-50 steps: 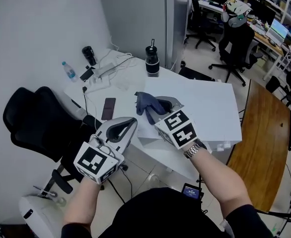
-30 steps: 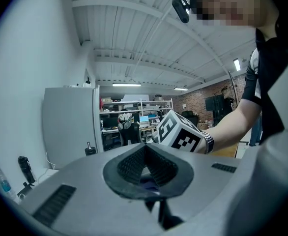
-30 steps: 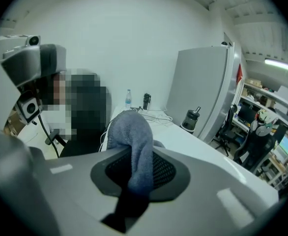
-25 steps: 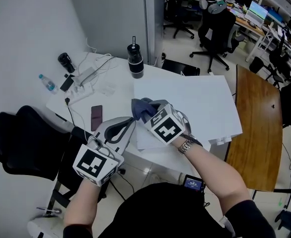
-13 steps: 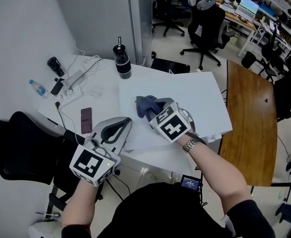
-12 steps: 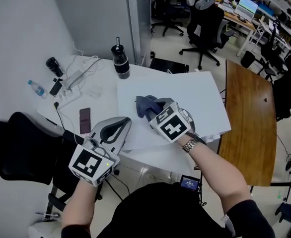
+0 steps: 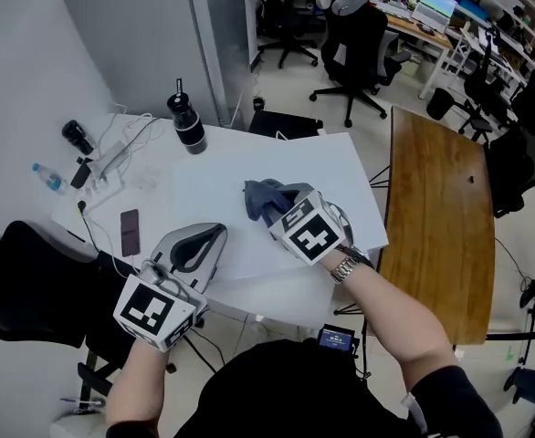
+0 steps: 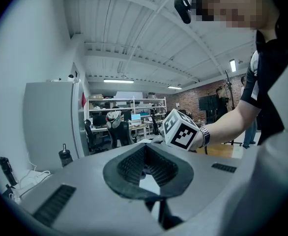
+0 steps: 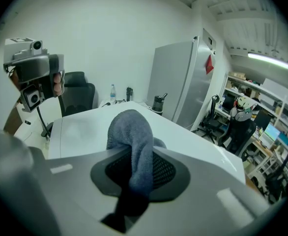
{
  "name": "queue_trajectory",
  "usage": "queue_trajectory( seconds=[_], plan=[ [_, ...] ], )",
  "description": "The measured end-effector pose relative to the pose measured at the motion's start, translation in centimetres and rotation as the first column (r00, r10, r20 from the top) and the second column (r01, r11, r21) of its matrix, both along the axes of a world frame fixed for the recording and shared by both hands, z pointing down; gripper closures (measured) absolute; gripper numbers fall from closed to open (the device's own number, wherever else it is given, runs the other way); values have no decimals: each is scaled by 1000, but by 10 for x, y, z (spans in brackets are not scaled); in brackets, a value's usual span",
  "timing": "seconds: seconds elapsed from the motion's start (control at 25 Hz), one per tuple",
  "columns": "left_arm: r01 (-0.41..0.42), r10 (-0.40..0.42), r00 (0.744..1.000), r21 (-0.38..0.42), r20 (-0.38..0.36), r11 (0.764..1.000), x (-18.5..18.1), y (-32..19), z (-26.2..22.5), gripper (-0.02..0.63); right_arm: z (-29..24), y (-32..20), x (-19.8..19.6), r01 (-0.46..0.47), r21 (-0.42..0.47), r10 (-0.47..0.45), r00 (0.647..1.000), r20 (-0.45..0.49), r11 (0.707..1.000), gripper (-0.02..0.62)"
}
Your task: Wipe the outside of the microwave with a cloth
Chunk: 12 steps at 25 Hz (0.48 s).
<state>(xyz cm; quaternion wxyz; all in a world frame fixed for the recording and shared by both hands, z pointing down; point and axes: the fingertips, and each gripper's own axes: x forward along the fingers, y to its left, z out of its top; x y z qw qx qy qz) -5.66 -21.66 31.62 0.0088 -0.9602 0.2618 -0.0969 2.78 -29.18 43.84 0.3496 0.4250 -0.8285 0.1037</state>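
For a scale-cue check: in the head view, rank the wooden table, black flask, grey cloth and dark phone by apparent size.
1. Wooden table.
2. Black flask and grey cloth look about alike; the cloth is partly hidden in the right gripper.
3. Dark phone.

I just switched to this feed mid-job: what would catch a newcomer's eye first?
The crumpled blue-grey cloth stands out first, pinched in the right gripper over the flat top of the white microwave, at the middle of the head view. Next comes the left gripper, jaws together and empty, by the microwave's near left corner. Behind, a black bottle stands on the white table.
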Motion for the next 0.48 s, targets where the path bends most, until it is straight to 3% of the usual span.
queue_trajectory(
  seconds=[0.2, 0.48],
  plan=[
    [7, -6, 999, -30, 39, 1000, 29, 7, 4, 601, -1, 4, 37, -14, 3, 14, 999, 36, 1000, 529],
    [4, -4, 999, -2, 54, 1000, 70, 11, 1, 601, -2, 12, 67, 13, -1, -13, 998, 62, 1000, 529]
  ],
)
